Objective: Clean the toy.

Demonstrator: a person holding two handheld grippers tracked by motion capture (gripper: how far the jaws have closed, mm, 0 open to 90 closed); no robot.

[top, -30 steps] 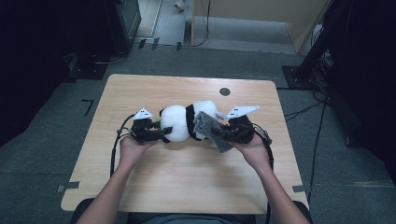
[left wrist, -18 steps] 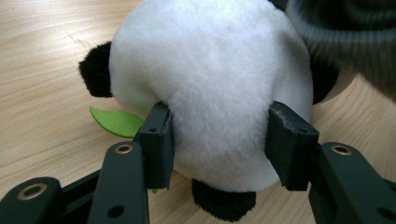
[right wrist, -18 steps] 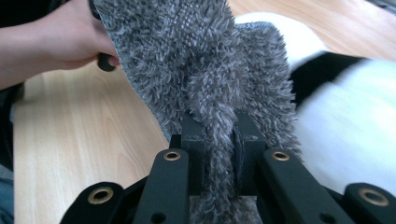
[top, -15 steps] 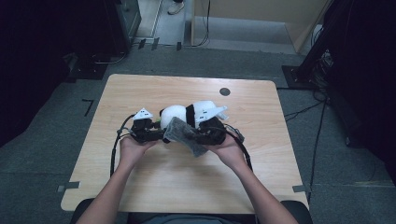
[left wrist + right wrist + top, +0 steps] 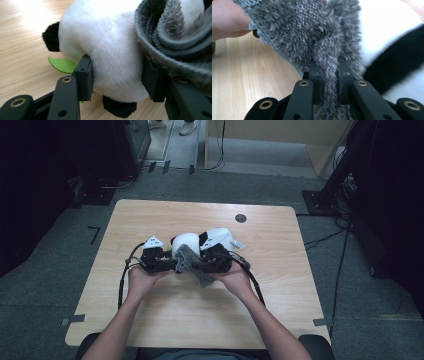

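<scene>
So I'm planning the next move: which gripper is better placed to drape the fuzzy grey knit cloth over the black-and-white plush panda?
The right gripper: its jaws are shut on the fuzzy grey knit cloth, already beside the black-and-white plush panda. The left gripper is busy clamping the panda's body, steadying it.

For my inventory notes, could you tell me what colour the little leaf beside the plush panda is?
Bright green; the leaf shows best in the left gripper view.
</scene>
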